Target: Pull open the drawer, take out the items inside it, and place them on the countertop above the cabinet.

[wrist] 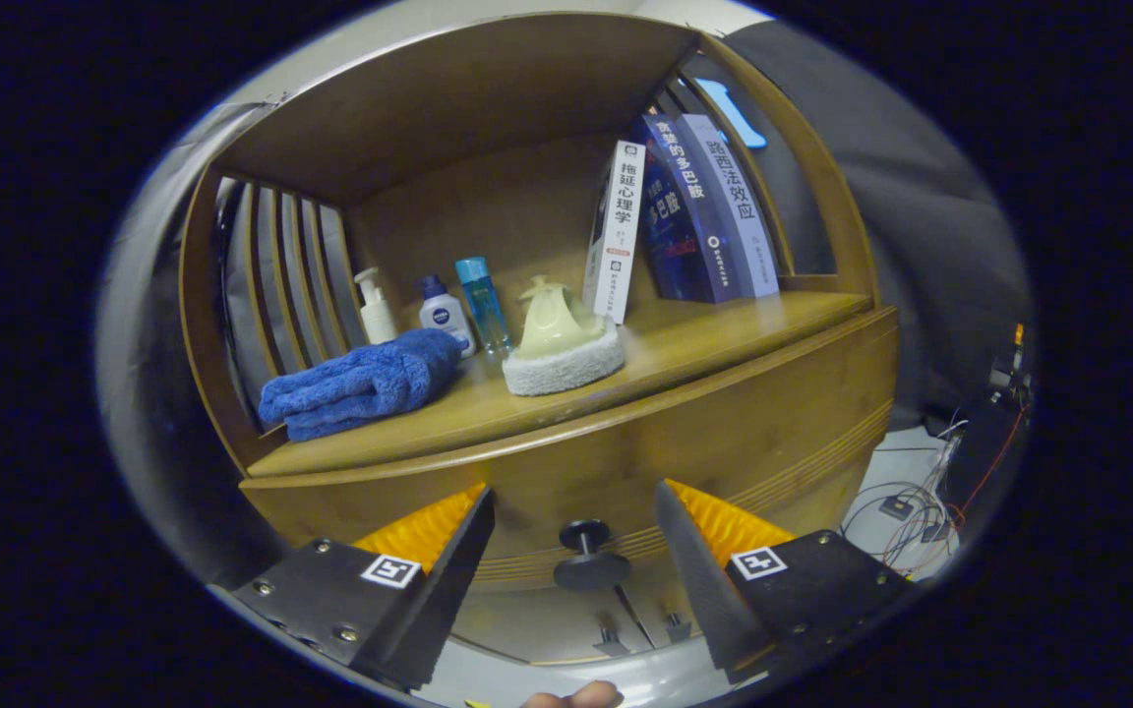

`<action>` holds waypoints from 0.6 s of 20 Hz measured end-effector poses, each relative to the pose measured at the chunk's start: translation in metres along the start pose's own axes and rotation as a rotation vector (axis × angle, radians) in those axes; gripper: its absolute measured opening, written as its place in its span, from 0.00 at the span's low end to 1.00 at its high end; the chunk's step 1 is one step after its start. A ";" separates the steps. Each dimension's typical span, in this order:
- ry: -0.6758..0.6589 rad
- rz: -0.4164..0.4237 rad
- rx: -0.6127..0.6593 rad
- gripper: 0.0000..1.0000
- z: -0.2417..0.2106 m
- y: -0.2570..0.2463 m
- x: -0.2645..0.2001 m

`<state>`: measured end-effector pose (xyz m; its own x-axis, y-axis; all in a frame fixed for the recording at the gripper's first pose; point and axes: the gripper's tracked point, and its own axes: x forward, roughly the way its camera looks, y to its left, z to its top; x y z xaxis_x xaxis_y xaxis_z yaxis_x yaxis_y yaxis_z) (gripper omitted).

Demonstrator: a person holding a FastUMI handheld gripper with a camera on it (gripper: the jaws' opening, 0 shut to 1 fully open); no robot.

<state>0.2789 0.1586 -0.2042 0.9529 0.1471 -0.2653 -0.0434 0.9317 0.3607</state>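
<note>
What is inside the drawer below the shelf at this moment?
Cannot tell: the drawer is shut, so its wooden front hides the contents. Its dark knob sits between the fingers of the open gripper, not yet gripped. Nothing from inside shows.

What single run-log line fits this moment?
stage: reaching | gripper: open | round dark drawer knob: between fingers, ungrasped | wooden drawer front: closed | countertop: holds folded blue towel

Wooden countertop (685,344) of cabinet carries, from slatted side inward: folded blue towel (360,383), white pump bottle (375,310), small white bottle with blue cap (444,317), clear blue bottle (483,303), pale green object on white fluffy pad (562,349), three leaning books (685,216).
</note>
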 end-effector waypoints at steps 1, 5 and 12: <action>0.003 0.001 -0.001 0.99 -0.001 0.000 0.001; -0.007 0.018 0.027 0.99 -0.001 0.000 0.001; -0.010 0.059 0.057 0.99 -0.003 0.000 0.004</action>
<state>0.2822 0.1599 -0.2077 0.9521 0.1973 -0.2337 -0.0821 0.9010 0.4261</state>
